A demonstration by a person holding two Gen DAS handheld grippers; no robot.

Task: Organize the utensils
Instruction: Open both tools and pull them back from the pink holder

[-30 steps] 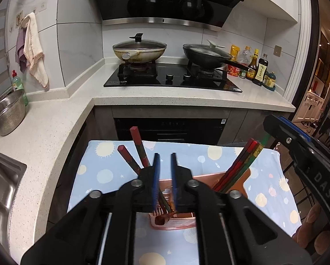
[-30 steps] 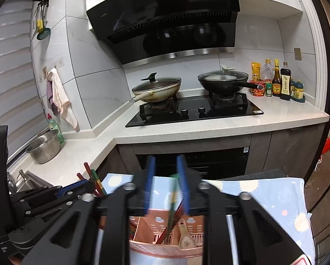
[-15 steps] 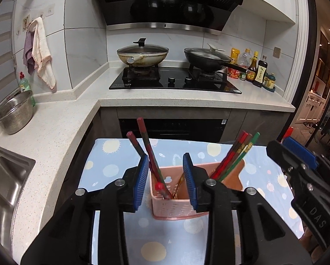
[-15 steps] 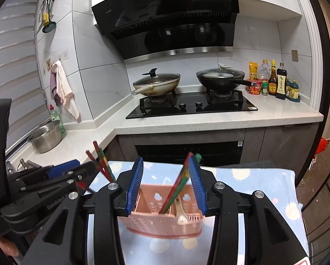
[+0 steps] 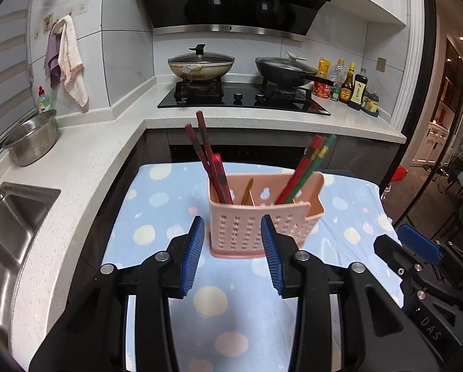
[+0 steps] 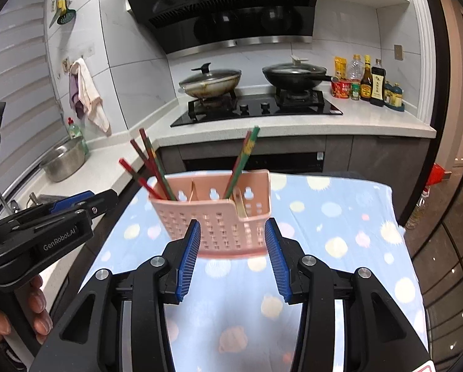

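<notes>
Pink perforated caddy standing upright on the blue dotted cloth, well apart from the stove counter — holding dark red chopsticks in its left compartment, leaning up and away to the left, and red-and-green chopsticks in the right one, tilting up to the right. Long axes running steeply upward, thick ends on top, tips hidden down inside. Wooden spoon sitting low at the right end, handle barely showing.

Left gripper hovering just short of the caddy, jaws having just been opening, parted with nothing between the pads. Right gripper likewise parted and empty, framing the caddy's front wall without touching.

Judging the sorting as near done — probably backing off after dropping sticks in. Next move calling for finding any utensil not yet filed, or straightening the splayed sticks.
</notes>
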